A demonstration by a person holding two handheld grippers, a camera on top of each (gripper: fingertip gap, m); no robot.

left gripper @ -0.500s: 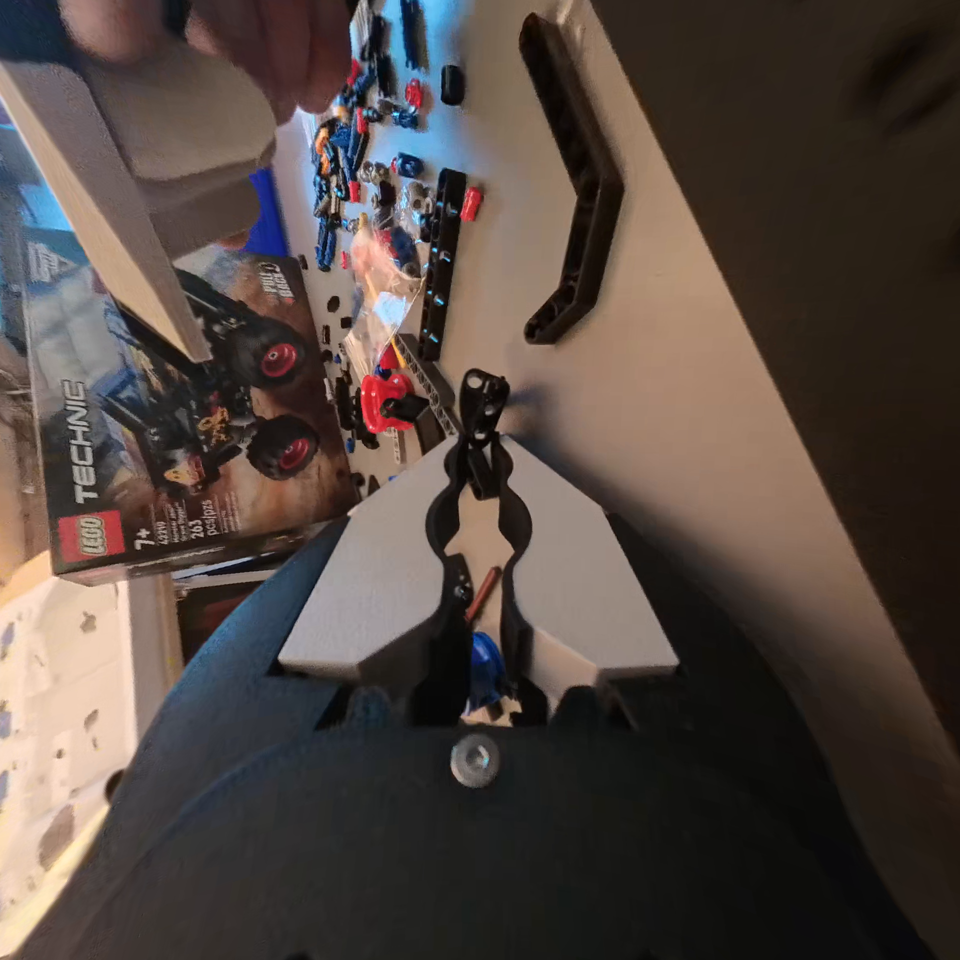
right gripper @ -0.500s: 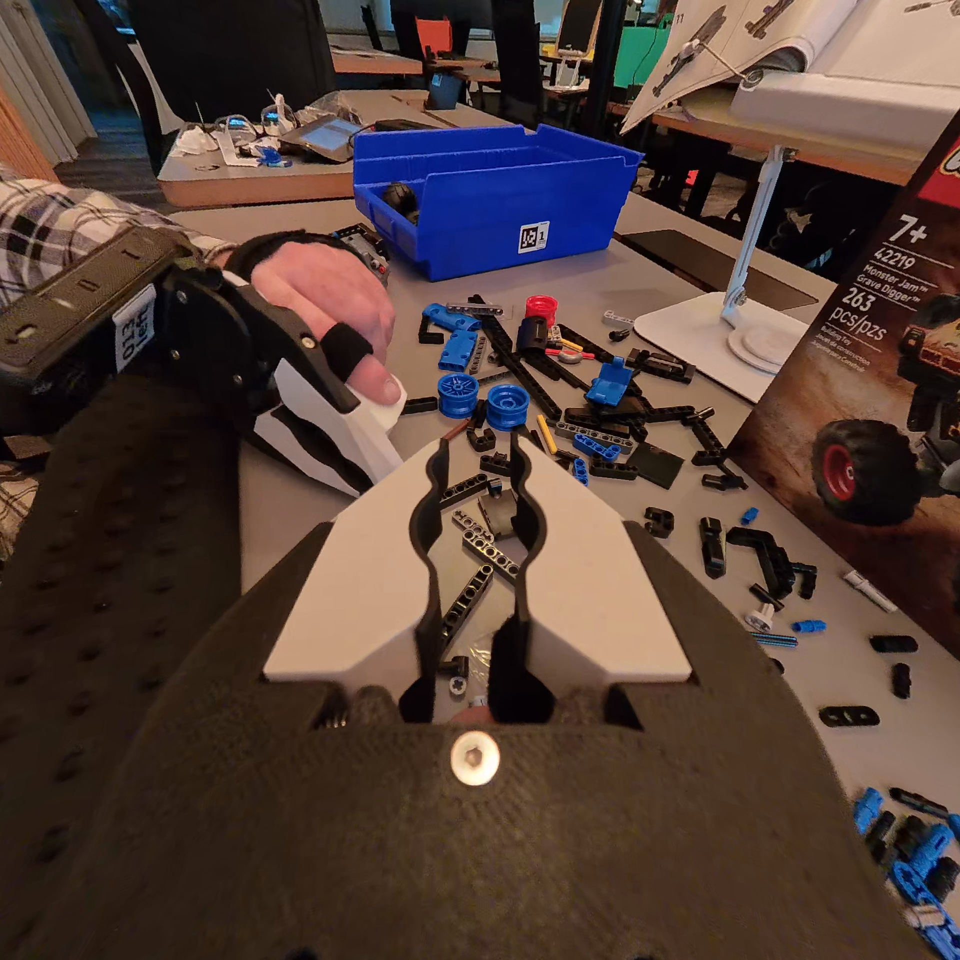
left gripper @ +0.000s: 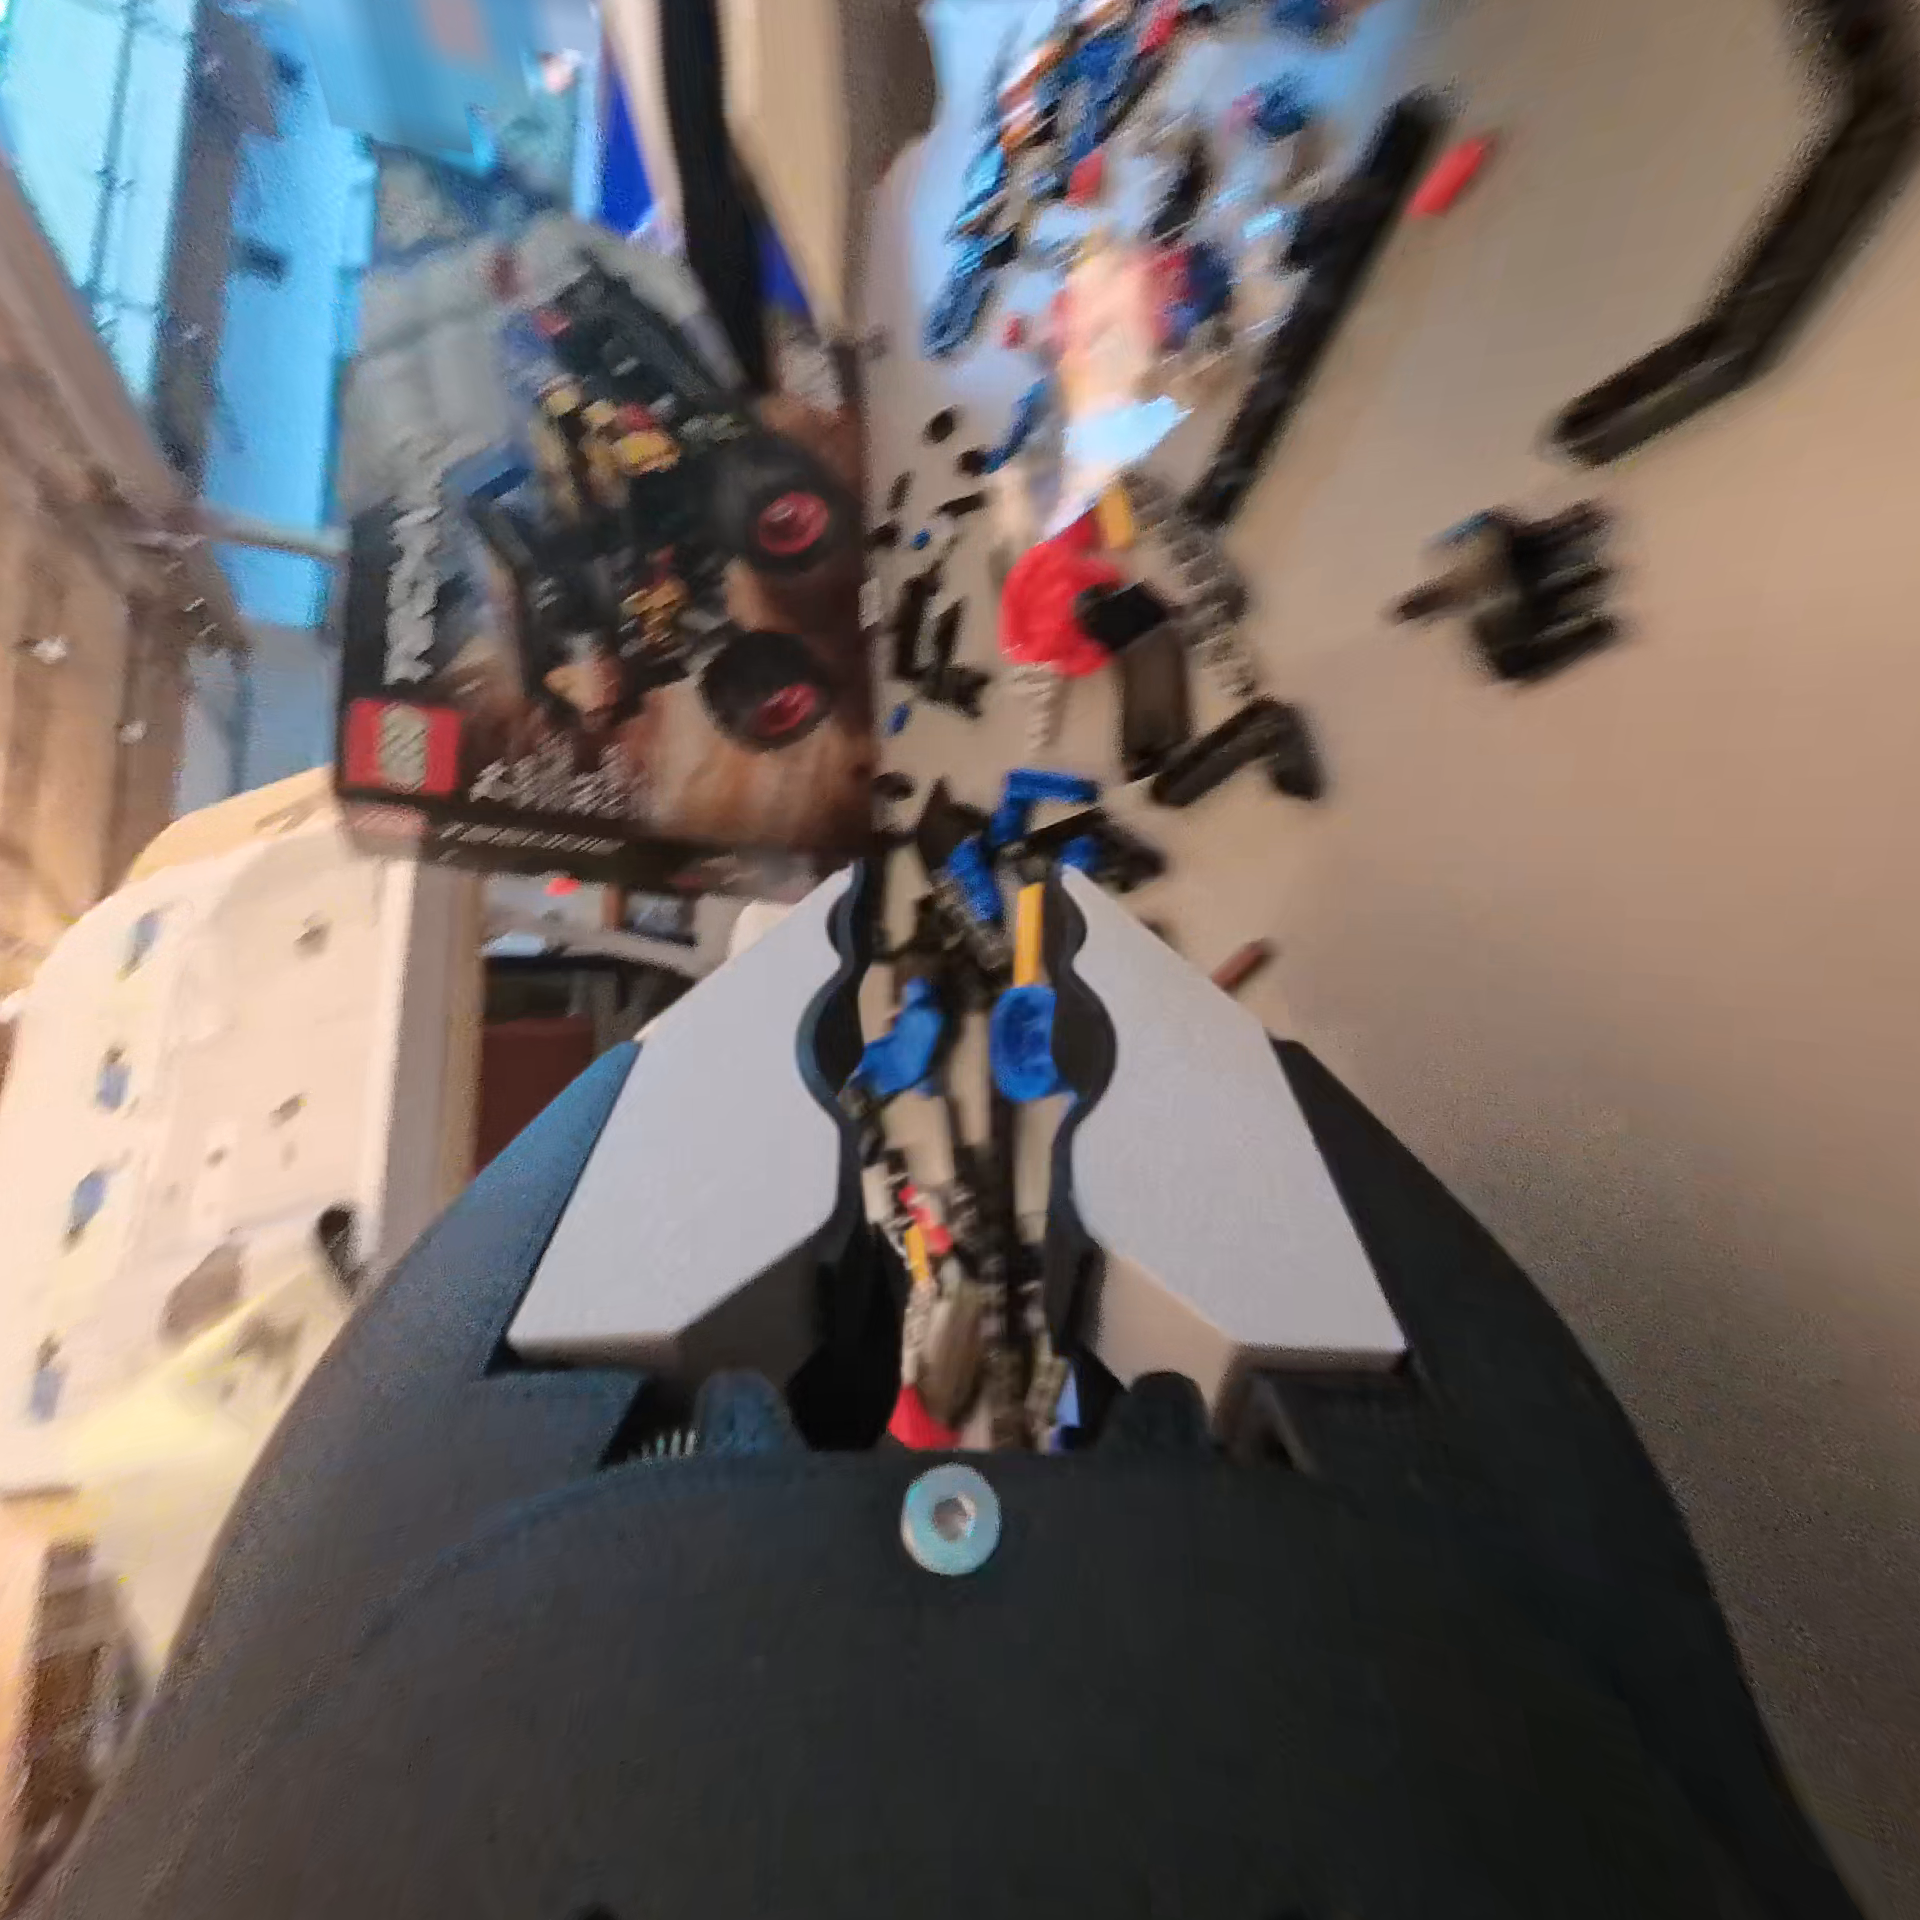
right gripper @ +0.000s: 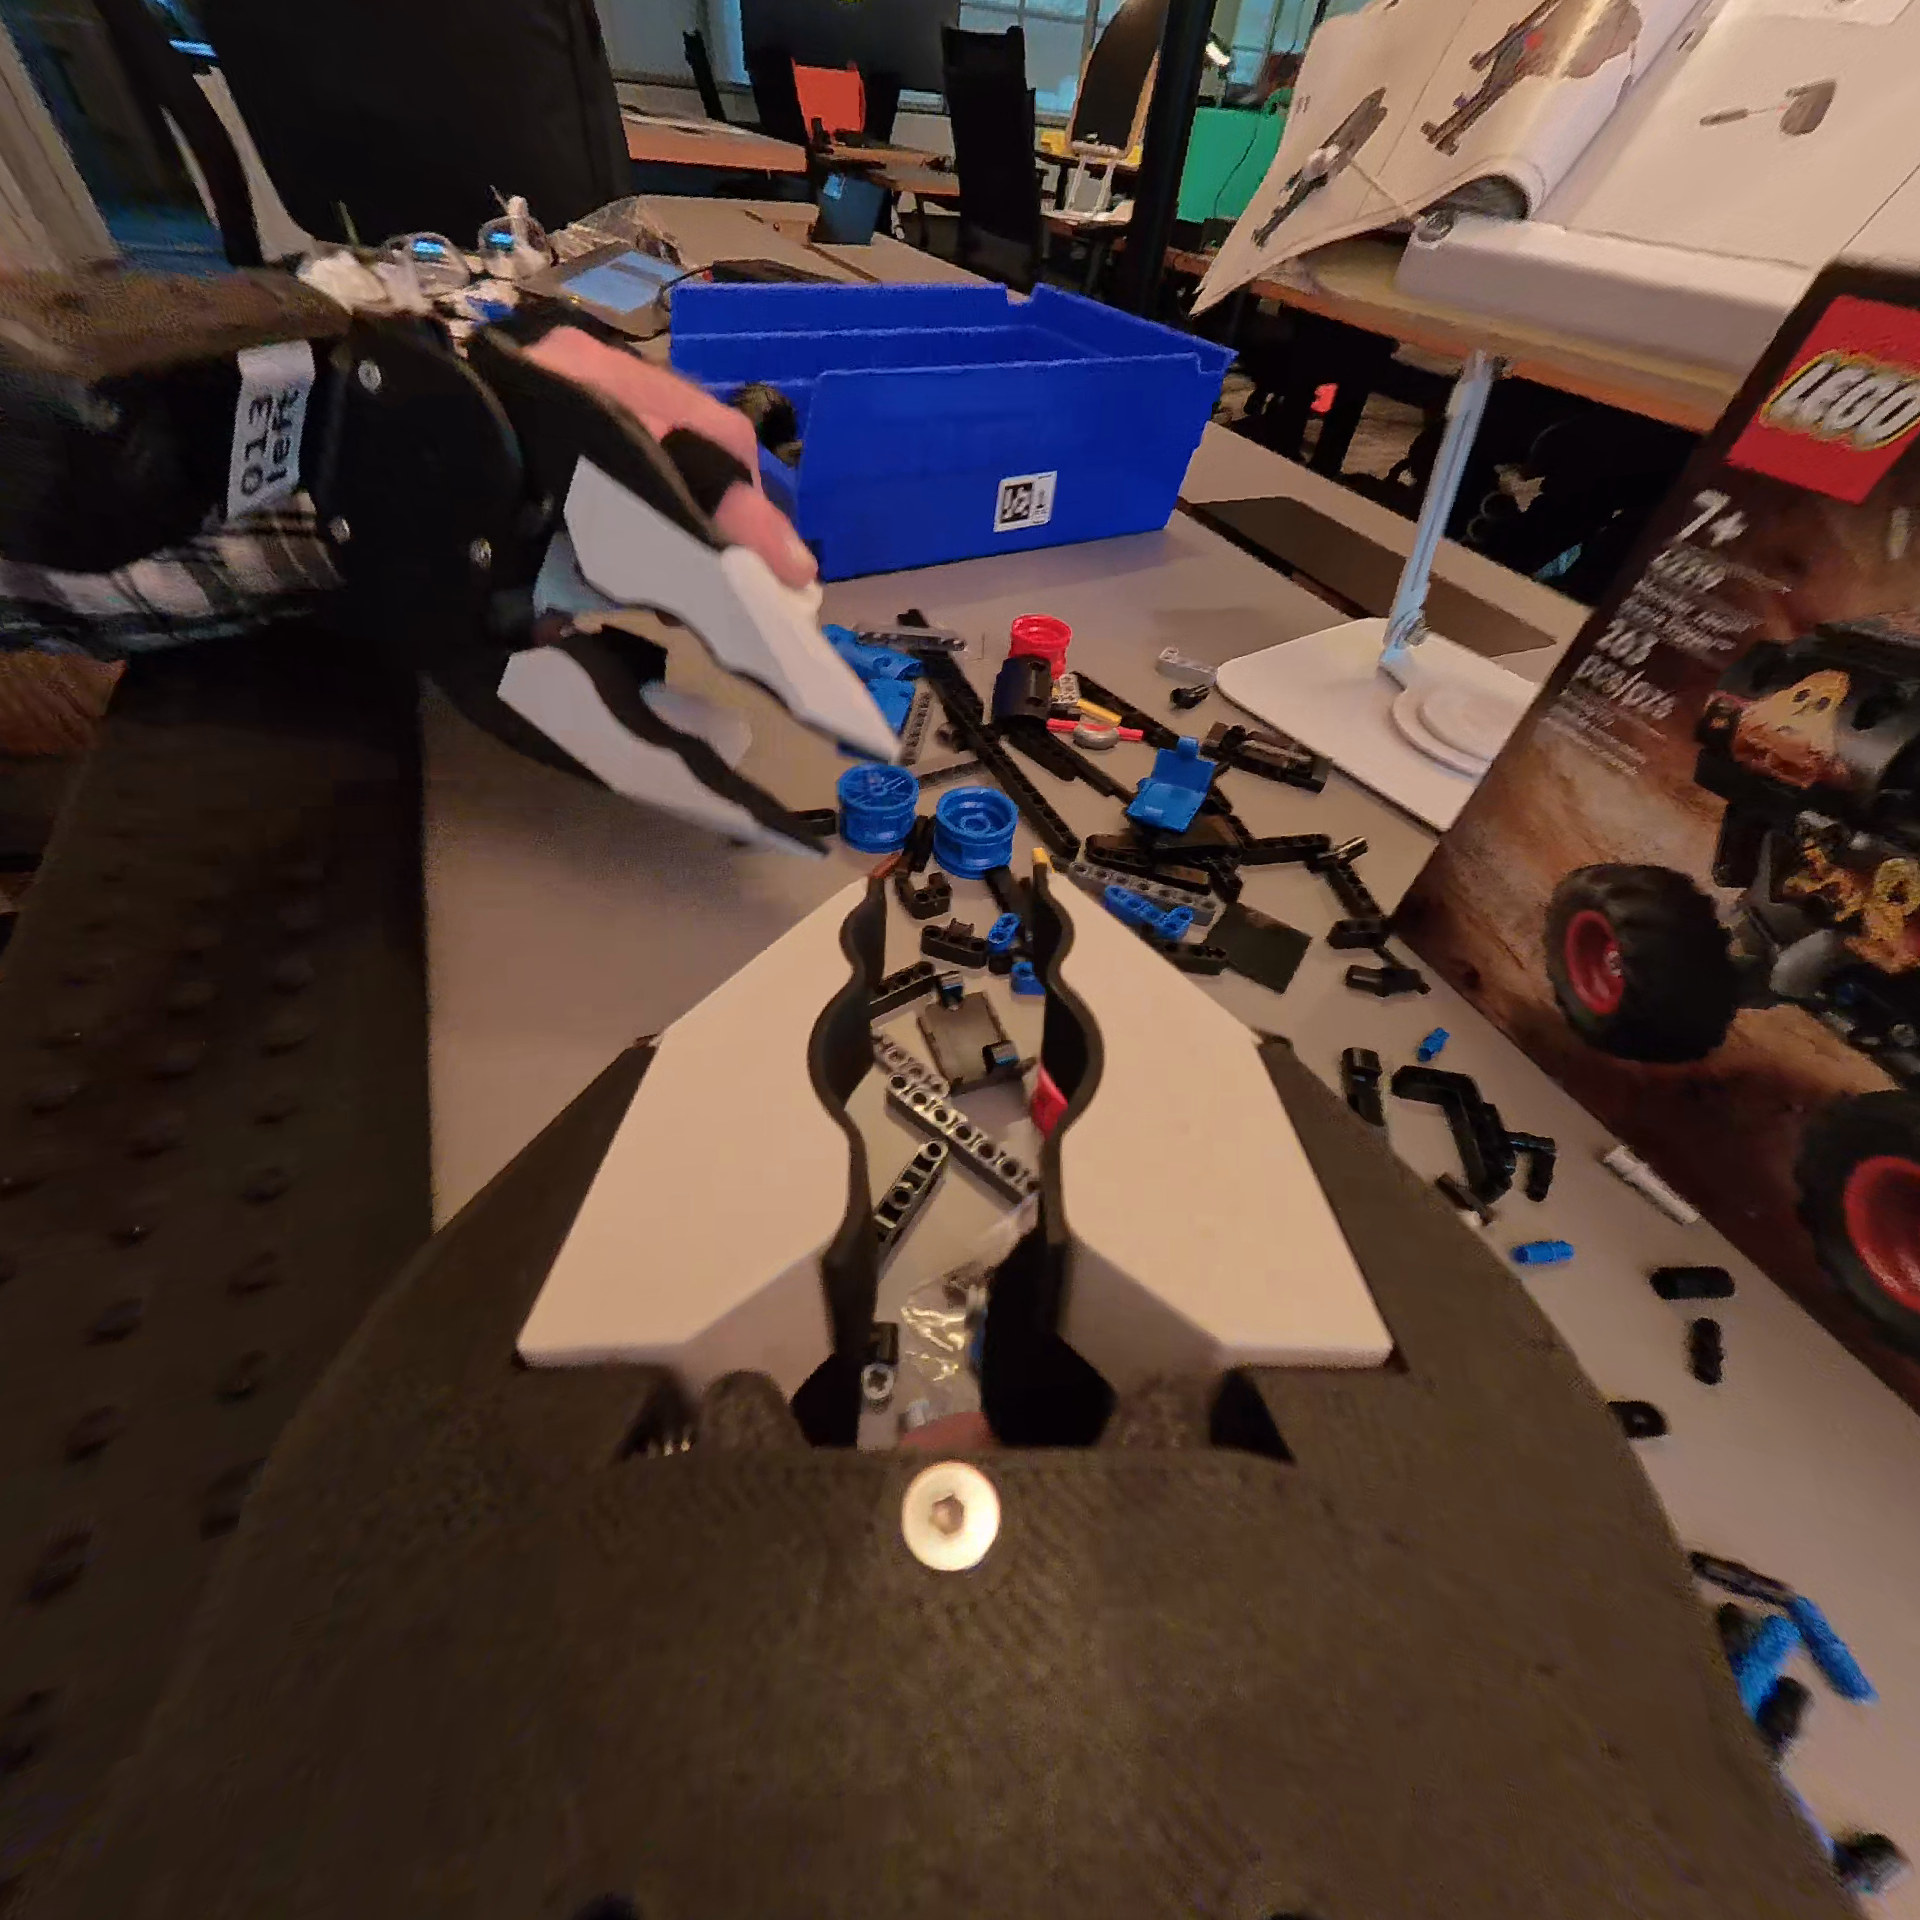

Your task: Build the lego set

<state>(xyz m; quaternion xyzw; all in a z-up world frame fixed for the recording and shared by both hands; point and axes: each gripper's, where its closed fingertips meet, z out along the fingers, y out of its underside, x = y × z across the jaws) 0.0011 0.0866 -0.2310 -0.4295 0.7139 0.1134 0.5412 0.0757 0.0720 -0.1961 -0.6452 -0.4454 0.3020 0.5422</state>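
While both hover over the worktop (right gripper: 644, 997) | left gripper (right gripper: 831, 795) — parted, empty | right gripper (right gripper: 956, 904) — narrow gap, empty | blue wheels (right gripper: 925, 816) between them.

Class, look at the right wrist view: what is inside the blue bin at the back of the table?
Inside the blue bin, only a dark rounded object shows at its left end, partly behind the person's hand. The bin's front wall hides the rest of the inside, so nothing more can be told.

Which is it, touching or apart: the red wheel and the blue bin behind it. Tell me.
Apart. The right wrist view shows a strip of bare grey table between the red wheel and the blue bin.
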